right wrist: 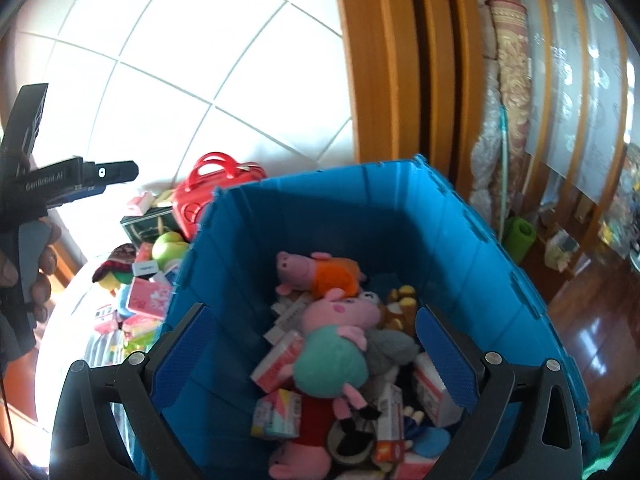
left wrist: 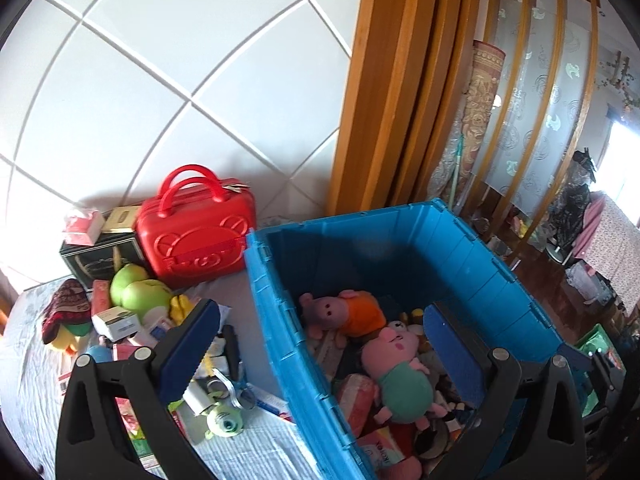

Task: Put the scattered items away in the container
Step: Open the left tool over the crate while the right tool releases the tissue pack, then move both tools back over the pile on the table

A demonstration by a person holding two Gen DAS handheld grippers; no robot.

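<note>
- Two grippers, both empty; left gripper [left wrist: 320, 320] has fingers spread wide, straddling the bin [left wrist: 272, 304] wall; right gripper [right wrist: 316, 344] fingers likewise apart, above the bin's inside.
- Bin holds pig plush [right wrist: 336, 344], orange plush [right wrist: 320, 272], several small boxes [right wrist: 278, 360]; roughly half filled, by judgement.
- Left outside on the cloth [left wrist: 248, 448]: green plush [left wrist: 138, 294], green-eyed toy [left wrist: 224, 424], white box [left wrist: 118, 322], hat [left wrist: 66, 308], red case [left wrist: 196, 232]; much remains.

Blue crate [right wrist: 460, 240] half-full of plush; clutter pile [left wrist: 132, 320] beside.
</note>
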